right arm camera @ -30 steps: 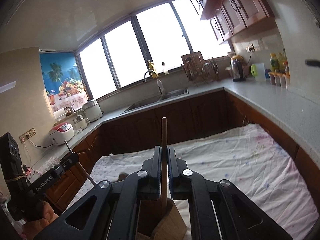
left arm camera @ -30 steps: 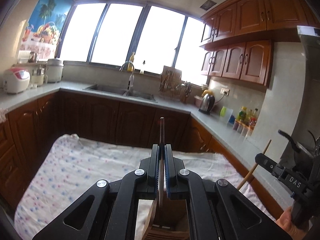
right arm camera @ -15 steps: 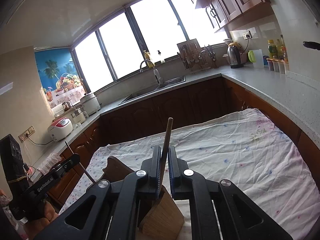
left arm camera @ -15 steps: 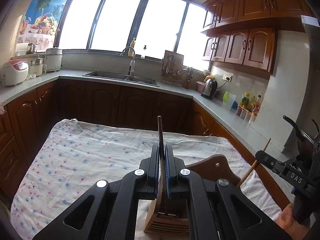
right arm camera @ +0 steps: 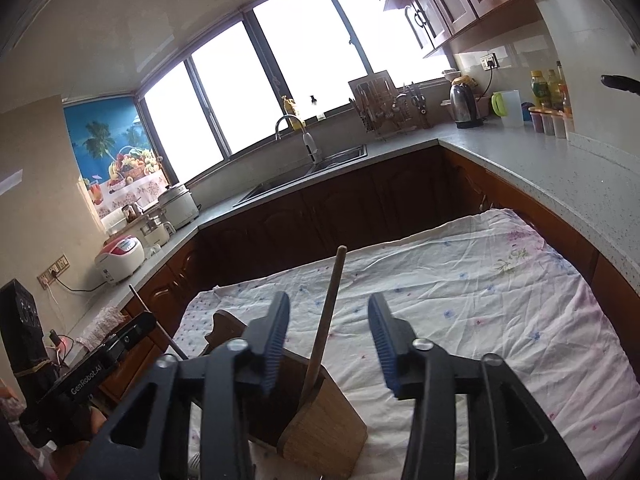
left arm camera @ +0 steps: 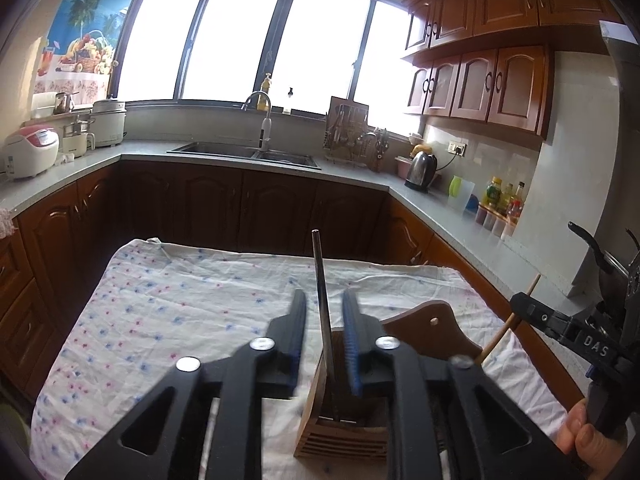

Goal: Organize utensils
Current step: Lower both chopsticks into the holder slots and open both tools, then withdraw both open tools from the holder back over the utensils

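Observation:
A wooden utensil holder (left arm camera: 344, 428) stands on the floral cloth at the near edge; it also shows in the right wrist view (right arm camera: 316, 420). A dark metal utensil handle (left arm camera: 322, 304) stands upright in it, between the fingers of my open left gripper (left arm camera: 324, 312), untouched. A wooden handle (right arm camera: 326, 320) leans in the holder, between the fingers of my open right gripper (right arm camera: 328, 320), free of both pads. Each gripper shows at the edge of the other's view, the right one (left arm camera: 568, 332) and the left one (right arm camera: 104, 364).
The floral tablecloth (left arm camera: 192, 312) covers the table. Kitchen counters (right arm camera: 540, 168) wrap around the room with a sink (left arm camera: 244, 154), rice cookers (left arm camera: 30, 154), a kettle (left arm camera: 420, 170) and bottles (right arm camera: 548, 92). Dark cabinets stand beyond the table's far edge.
Both grippers have opened and let go of their utensils, which now stand in the holder. The views have tilted down and the holder has come more into sight.

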Available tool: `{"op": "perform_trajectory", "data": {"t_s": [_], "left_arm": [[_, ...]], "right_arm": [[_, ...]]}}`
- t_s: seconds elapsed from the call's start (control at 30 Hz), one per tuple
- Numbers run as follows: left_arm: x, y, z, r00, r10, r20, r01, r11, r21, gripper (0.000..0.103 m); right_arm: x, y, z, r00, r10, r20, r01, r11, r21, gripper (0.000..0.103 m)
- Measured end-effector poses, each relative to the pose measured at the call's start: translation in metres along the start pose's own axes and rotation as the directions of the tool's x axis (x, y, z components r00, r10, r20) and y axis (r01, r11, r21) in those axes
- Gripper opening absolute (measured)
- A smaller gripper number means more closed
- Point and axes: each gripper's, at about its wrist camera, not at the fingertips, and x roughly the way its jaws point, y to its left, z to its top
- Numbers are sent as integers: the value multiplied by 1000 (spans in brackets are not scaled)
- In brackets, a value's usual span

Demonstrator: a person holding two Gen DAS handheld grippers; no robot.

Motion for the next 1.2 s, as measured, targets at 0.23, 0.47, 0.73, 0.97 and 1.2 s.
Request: {"op": "perform_trajectory", "data": {"t_s": [0.23, 0.47, 0.73, 0.97, 1.2], "left_arm": [[-27, 2, -4, 1000, 22, 12, -21, 1000, -16, 59], [-80, 7, -24, 998, 53, 18, -52, 998, -30, 85], [-135, 13, -41, 999, 37, -9, -38, 996, -83, 85], [-174, 12, -62, 999, 22, -46, -26, 996, -90, 85], [-196, 15, -83, 994, 7, -110, -21, 992, -122, 85]], "right_arm": [[-34, -8, -2, 999, 24, 47, -26, 999, 38, 89], [-76, -6, -17, 998, 43, 48, -43, 999, 15, 89], [-129, -4, -41, 997, 54, 46, -55, 998, 16, 89], [-162, -4, -74, 999, 25, 21, -25, 1000, -13, 89], [-173, -13, -112, 999, -17, -41, 17, 1000, -11, 89]]}}
